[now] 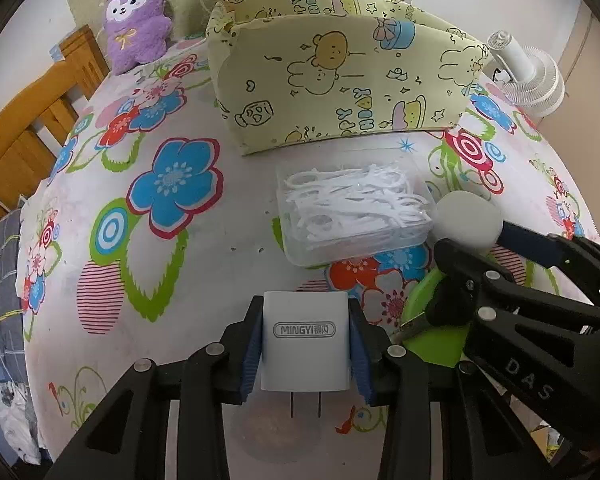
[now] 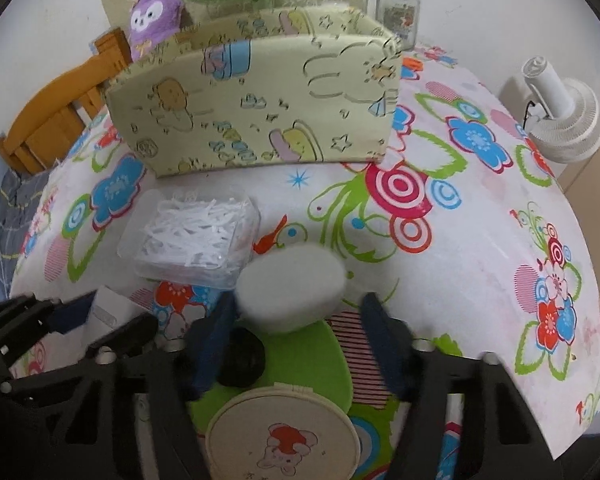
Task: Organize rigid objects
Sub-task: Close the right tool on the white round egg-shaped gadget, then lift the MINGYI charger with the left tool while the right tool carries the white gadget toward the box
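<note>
Since everything's headed for the fabric bin [image 1: 340, 80], left gripper [image 1: 305, 346] clamps the charger [image 1: 304, 340]; right gripper [image 2: 300, 332] stands half-open, straddling the white puck [image 2: 292, 292], not gripping.

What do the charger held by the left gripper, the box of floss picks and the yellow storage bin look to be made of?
Charger: smooth matte white plastic, printed logo, two metal prongs.
Box of floss picks: clear hard plastic; the white picks show through its walls.
Storage bin: probably fabric over stiff board; soft printed surface, slightly bowed walls, folded corners.
</note>
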A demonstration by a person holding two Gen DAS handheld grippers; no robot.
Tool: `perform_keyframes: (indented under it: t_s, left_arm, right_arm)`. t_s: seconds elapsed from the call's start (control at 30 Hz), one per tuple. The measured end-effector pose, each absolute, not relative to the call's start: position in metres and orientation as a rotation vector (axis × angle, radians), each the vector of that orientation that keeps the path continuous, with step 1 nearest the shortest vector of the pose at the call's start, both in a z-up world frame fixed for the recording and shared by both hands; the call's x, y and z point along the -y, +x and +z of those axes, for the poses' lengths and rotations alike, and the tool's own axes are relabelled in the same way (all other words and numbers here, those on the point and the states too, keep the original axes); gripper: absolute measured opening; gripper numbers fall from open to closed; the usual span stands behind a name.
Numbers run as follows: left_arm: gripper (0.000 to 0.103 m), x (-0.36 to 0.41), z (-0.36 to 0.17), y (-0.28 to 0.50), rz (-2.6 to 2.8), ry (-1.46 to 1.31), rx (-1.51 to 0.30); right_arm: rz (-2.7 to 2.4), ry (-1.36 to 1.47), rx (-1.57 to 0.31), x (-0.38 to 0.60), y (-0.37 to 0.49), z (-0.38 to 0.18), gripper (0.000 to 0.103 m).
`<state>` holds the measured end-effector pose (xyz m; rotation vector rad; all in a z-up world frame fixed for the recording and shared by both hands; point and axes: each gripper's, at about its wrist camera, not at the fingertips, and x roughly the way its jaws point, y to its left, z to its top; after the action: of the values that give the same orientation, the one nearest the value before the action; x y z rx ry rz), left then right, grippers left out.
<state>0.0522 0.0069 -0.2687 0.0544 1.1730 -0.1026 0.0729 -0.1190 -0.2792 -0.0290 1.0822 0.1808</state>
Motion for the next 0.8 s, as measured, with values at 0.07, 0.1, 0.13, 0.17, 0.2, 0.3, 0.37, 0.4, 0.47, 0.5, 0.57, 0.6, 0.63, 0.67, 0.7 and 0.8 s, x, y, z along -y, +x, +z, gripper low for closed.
perform_keyframes:
  t_s: [0.07, 0.1, 0.13, 0.17, 0.2, 0.3, 0.37, 0.4, 0.47, 0.5, 0.57, 0.6, 0.63, 0.67, 0.7, 0.8]
  left_arm:
    - [0.04, -0.01, -0.269, 0.054, -0.102, 0.031, -1.18]
    - [0.04, -0.011, -0.269, 0.055, -0.101, 0.023, -1.182]
    - [0.04, -0.012, -0.268, 0.056, -0.099, 0.017, -1.183]
    - [0.04, -0.013, -0.268, 0.058, -0.094, 0.015, -1.182]
    - [0.04, -0.014, -0.269, 0.059, -0.091, 0.015, -1.182]
    - [0.04, -0.015, -0.268, 0.061, -0.081, 0.009, -1.185]
    - [0.04, -0.015, -0.268, 0.063, -0.077, 0.002, -1.19]
    - [0.04, -0.015, -0.268, 0.064, -0.077, 0.002, -1.193]
    - [0.04, -0.013, -0.268, 0.065, -0.078, 0.004, -1.195]
    - [0.04, -0.012, -0.268, 0.067, -0.08, 0.005, -1.196]
    - [0.04, -0.011, -0.268, 0.07, -0.079, 0.006, -1.196]
    - [0.04, -0.01, -0.268, 0.072, -0.079, 0.006, -1.196]
    - [0.04, -0.009, -0.268, 0.074, -0.078, 0.004, -1.197]
    - [0.04, -0.008, -0.269, 0.076, -0.074, 0.003, -1.197]
    - [0.04, -0.008, -0.269, 0.077, -0.072, 0.0, -1.197]
    - [0.04, -0.007, -0.269, 0.083, -0.063, -0.005, -1.201]
  right_arm:
    - [0.184, -0.034, -1.076, 0.118, 0.073, -0.279, 0.057]
    - [0.185, -0.034, -1.077, 0.119, 0.074, -0.279, 0.057]
    - [0.184, -0.03, -1.079, 0.12, 0.075, -0.28, 0.057]
    - [0.182, -0.026, -1.081, 0.12, 0.076, -0.28, 0.057]
    - [0.181, -0.025, -1.08, 0.121, 0.078, -0.28, 0.057]
    - [0.18, -0.027, -1.081, 0.122, 0.082, -0.281, 0.057]
    - [0.18, -0.021, -1.085, 0.122, 0.086, -0.283, 0.057]
    - [0.18, -0.02, -1.085, 0.122, 0.087, -0.283, 0.058]
    - [0.18, -0.023, -1.084, 0.122, 0.091, -0.283, 0.058]
    - [0.183, -0.024, -1.085, 0.122, 0.092, -0.283, 0.059]
    - [0.189, -0.029, -1.083, 0.122, 0.096, -0.283, 0.062]
    - [0.194, -0.032, -1.084, 0.123, 0.098, -0.284, 0.063]
    - [0.199, -0.034, -1.085, 0.123, 0.099, -0.284, 0.066]
    - [0.201, -0.037, -1.084, 0.124, 0.102, -0.284, 0.067]
    - [0.205, -0.039, -1.083, 0.124, 0.103, -0.284, 0.067]
    - [0.222, -0.062, -1.077, 0.124, 0.108, -0.284, 0.062]
